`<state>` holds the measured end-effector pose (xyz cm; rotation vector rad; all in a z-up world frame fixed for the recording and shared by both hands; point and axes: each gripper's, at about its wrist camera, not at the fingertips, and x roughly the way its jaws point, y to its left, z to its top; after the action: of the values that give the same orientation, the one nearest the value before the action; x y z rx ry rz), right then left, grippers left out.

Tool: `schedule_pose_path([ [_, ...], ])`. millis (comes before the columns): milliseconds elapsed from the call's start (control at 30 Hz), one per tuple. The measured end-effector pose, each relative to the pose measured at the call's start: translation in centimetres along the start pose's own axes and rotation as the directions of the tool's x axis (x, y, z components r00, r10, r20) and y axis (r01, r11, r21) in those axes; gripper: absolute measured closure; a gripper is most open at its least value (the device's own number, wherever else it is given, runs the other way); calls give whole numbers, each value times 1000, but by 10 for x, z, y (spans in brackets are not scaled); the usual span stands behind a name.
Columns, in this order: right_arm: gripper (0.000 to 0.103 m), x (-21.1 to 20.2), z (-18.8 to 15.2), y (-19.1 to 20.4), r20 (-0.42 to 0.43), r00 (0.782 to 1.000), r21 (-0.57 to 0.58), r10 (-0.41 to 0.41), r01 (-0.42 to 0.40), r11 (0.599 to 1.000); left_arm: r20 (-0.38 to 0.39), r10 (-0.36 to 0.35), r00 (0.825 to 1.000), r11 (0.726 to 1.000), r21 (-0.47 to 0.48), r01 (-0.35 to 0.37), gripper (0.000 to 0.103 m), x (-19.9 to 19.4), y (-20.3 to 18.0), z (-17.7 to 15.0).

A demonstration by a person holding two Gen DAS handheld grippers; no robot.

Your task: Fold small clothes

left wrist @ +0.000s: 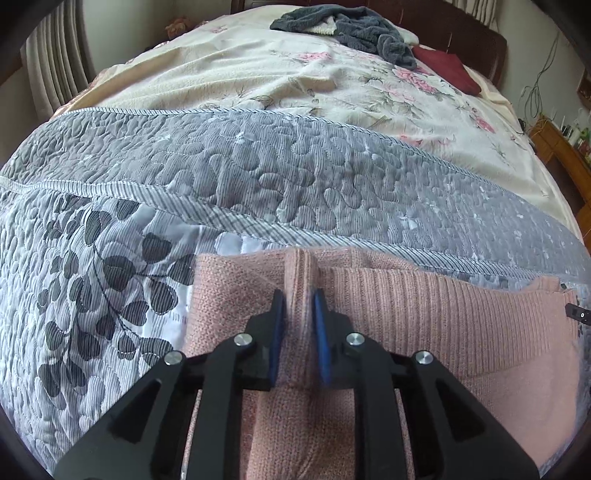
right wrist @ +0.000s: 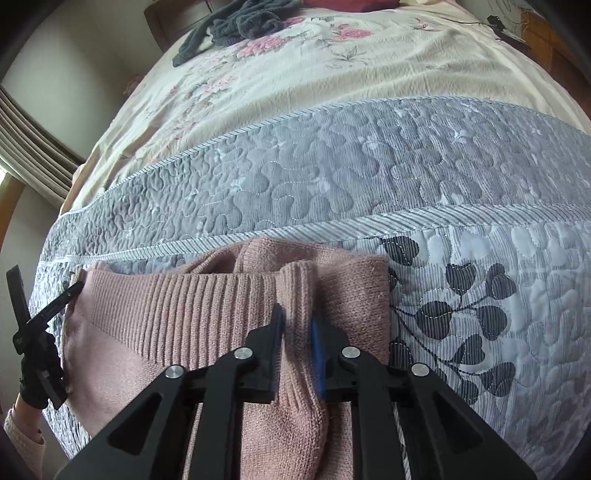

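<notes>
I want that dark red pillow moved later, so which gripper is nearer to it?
Neither clearly. The left gripper and right gripper are both clamped on the pink knit sweater at the near end of the bed, with the dark red pillow far off by the headboard.

Daylit bedroom — dark wooden headboard (left wrist: 476,40), pleated curtains (left wrist: 55,66), pale walls.

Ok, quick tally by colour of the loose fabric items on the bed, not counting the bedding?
Pink: 1, the knit sweater, pinched by the left gripper and the right gripper.
Dark grey: 1, fleecy heap.
Dark red: 1, cushion.
Total: 3
</notes>
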<state>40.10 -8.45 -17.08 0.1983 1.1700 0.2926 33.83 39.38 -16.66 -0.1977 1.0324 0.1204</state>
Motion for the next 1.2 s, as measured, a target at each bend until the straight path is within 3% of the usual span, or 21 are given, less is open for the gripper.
schedule_pose_path([
  [100, 72, -26, -7, 0, 40, 999, -7, -8, 8, 1000, 22, 3, 1000, 1000, -23, -2, 77, -19, 8, -3],
  [233, 69, -65, -35, -2, 47, 998, -4, 49, -49, 999, 62, 14, 998, 999, -31, -12, 73, -57, 17, -13],
  [333, 66, -84, -69, 1, 15, 997, -21, 74, -74, 997, 66, -22, 998, 1000, -4, 23, 64, -86, 14, -33],
  [467, 61, -92, -119, 7, -48, 995, -38, 83, -85, 996, 31, -69, 997, 995, 78, 67, 58, -111, -3, -69],
  [600, 61, -86, -158, 12, -97, 992, -56, 76, -82, 995, -21, -111, 994, 987, 116, 113, 57, -118, -20, -105],
  [633, 63, -81, -163, 13, -113, 991, -51, 66, -72, 996, -34, -120, 992, 985, 117, 124, 57, -117, -22, -112],
  [700, 91, -73, -168, 12, -147, 984, -24, 98, -103, 994, -55, -122, 991, 985, 114, 127, 57, -113, -26, -123],
  [933, 95, -82, -167, 12, -140, 989, -29, 46, -50, 998, -129, -80, 988, 990, 109, 95, 57, -89, -21, -141],
  [1200, 95, -62, -178, 6, -165, 986, -32, 2, -8, 999, -138, -98, 986, 990, 91, 111, 58, -81, -11, -146],
])
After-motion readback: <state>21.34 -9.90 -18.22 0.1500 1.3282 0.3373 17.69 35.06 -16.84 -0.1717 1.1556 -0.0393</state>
